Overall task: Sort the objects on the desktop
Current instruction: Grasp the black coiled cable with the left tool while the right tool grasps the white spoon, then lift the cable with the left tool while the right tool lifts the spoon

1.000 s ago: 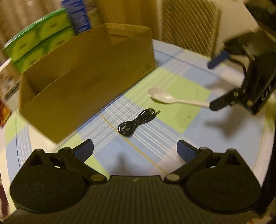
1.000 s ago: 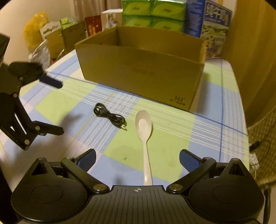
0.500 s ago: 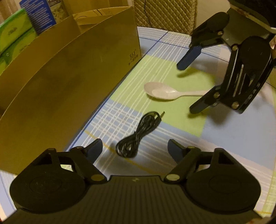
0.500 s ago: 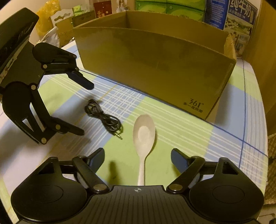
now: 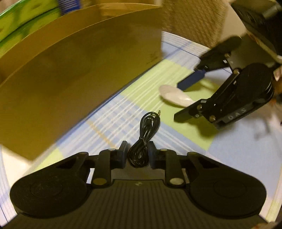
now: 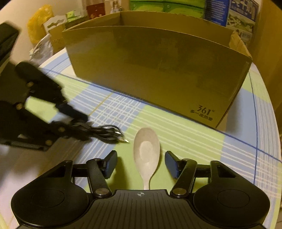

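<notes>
Gripping: left claw [image 5: 136,153] has its two blue-padded fingers [image 5: 121,155] pressed against the near loop of the coiled black audio cable [image 5: 146,135], which lies flat on the desk [image 5: 238,149].
Cable: its bundle runs forward from between the pads, and the gold plug tip points away toward the spoon; in the right wrist view the cable [image 6: 105,133] sticks out of the blurred left claw [image 6: 74,121] with the plug just beside the spoon's bowl, not touching it.
Box: large open brown cardboard box [image 5: 74,74] stands on the desk to the left of the cable and close behind it; in the right wrist view the box [image 6: 158,70] fills the far side of the desk, with the print "361°" low on its front right corner.
Spoon: white plastic spoon [image 6: 146,155] lies on a green square of the checked cloth, bowl pointing toward the box, handle running back under the right claw's body.
Right claw: right claw [image 6: 141,164] is spread wide, one blue pad on each side of the spoon's bowl, neither pad touching it; from the left wrist view the right claw [image 5: 183,100] is low over the spoon [image 5: 174,96], one finger across its handle end.
Background: green packages [image 6: 165,4] and a blue printed carton [image 6: 216,10] sit behind the box.
</notes>
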Tool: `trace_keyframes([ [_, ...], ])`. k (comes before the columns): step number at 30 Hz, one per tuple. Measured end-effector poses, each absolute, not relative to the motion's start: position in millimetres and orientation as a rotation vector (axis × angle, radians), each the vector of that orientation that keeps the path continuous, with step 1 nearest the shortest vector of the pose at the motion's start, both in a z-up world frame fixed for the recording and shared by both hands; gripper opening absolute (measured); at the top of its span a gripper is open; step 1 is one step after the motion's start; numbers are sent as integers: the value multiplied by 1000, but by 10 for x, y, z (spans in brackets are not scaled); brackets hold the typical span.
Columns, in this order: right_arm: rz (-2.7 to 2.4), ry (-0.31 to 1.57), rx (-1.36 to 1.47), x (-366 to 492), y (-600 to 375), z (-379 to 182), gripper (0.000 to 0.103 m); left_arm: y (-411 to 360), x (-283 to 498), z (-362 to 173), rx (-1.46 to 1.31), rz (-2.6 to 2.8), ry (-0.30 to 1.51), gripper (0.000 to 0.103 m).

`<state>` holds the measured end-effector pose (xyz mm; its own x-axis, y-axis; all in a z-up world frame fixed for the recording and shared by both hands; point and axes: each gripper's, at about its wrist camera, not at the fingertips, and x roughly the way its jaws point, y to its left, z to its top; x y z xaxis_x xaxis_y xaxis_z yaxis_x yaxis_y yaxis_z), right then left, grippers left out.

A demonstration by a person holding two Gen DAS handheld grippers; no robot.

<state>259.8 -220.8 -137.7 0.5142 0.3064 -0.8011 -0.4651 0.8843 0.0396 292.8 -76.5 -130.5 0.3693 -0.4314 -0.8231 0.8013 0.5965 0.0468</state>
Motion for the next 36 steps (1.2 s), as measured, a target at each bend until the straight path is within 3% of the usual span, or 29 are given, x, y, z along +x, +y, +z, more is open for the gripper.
trace_keyframes([
  [4,414,896,-146,2575,-2208,-1406,48,-574,2821,-1309,334,-711,907,18],
  [8,376,874,-125,2544,-2207,-1410,31,-431,2684,-1336,202,-633,903,17],
  [13,361,878,-80,2487,-2236,-1367,30,-505,2604,-1319,280,-652,841,18],
  [17,364,853,-76,2473,-2230,-1324,30,-502,2650,-1406,257,-664,841,28],
  [36,362,810,-184,2497,-2082,-1468,31,-539,2638,-1436,284,-665,792,29],
])
